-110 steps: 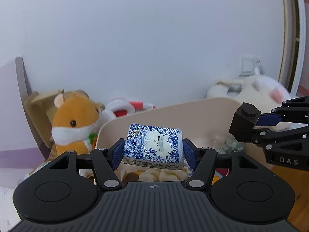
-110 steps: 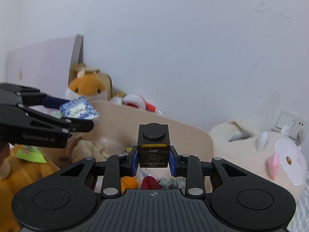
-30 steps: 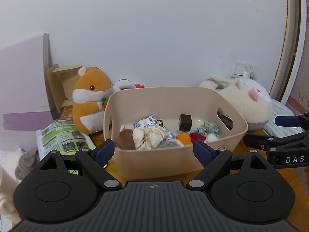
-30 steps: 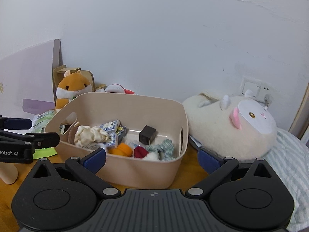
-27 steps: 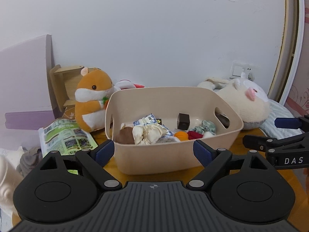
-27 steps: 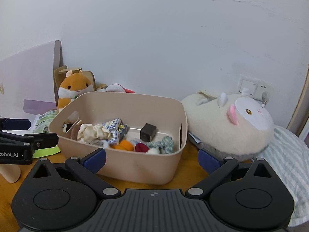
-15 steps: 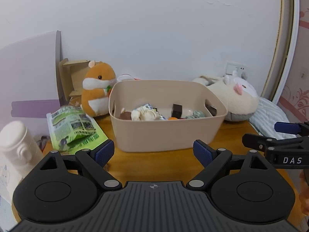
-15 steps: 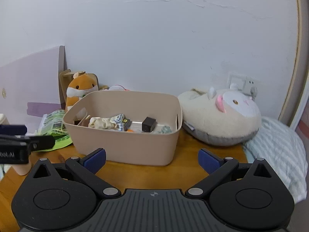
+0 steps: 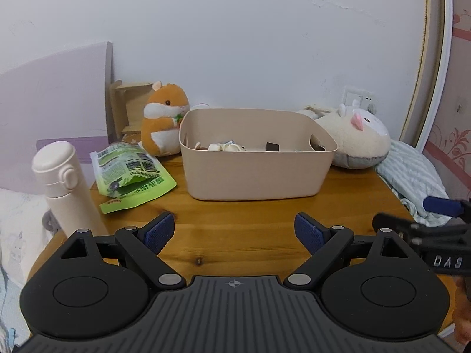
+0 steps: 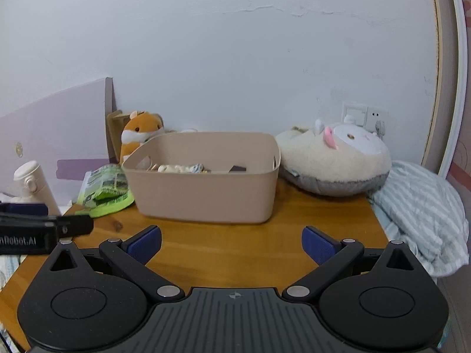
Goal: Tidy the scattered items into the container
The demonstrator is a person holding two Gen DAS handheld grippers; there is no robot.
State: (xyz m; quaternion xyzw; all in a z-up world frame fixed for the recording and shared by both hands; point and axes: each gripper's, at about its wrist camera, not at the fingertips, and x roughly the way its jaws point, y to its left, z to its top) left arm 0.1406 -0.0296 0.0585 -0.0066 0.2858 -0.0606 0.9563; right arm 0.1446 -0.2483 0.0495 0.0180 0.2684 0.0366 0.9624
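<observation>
A beige plastic bin (image 9: 256, 173) stands on the wooden table (image 9: 235, 235); it also shows in the right wrist view (image 10: 203, 188). Inside it lie a crumpled cream cloth (image 9: 225, 147), a black cube (image 9: 272, 146) and other small items, mostly hidden by the rim. My left gripper (image 9: 234, 231) is open and empty, well back from the bin over the table's front. My right gripper (image 10: 231, 242) is open and empty too, also back from the bin. Each gripper shows at the edge of the other's view.
An orange hamster plush (image 9: 164, 126) and a green snack bag (image 9: 132, 176) sit left of the bin. A cream bottle (image 9: 67, 188) stands at the table's left edge. A white plush (image 10: 335, 158) and striped bedding (image 10: 421, 211) lie to the right.
Both grippers let go of the blue-patterned packet and the black cube into the bin, opened, and have pulled back and away from the bin.
</observation>
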